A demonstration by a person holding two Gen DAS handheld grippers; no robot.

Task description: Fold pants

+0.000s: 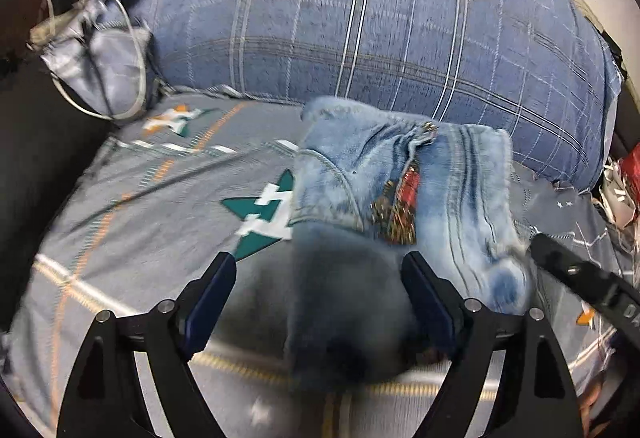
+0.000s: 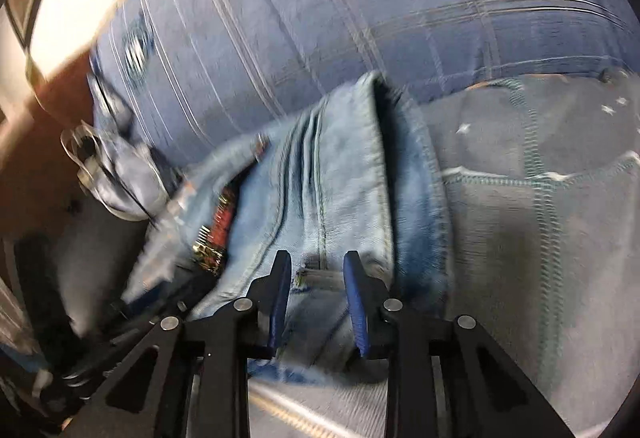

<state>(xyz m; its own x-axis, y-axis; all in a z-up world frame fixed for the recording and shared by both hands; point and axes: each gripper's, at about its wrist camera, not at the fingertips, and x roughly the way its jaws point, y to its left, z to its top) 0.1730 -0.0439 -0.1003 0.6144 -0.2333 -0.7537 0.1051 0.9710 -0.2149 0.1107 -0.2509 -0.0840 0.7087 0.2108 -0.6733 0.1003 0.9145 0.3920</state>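
Light blue jeans (image 1: pixel 400 174) lie folded into a thick bundle on the bed, waistband and open fly with a red label (image 1: pixel 408 186) facing up. My left gripper (image 1: pixel 320 262) stands wide open over the bundle's near edge; the denim lies between its blue pads without touching them. In the right wrist view the jeans (image 2: pixel 332 178) fill the middle, and my right gripper (image 2: pixel 318 258) is closed to a narrow gap with a ridge of denim pinched between its pads. One black finger (image 1: pixel 568 270) of the right gripper shows at the bundle's right side.
A grey patterned bed sheet (image 1: pixel 140 206) covers the mattress. A large blue checked pillow (image 1: pixel 360 18) rises just behind the jeans. A small grey pouch with white cords (image 1: pixel 100 66) lies at the far left. Red and white clutter (image 1: pixel 624 178) sits at the right edge.
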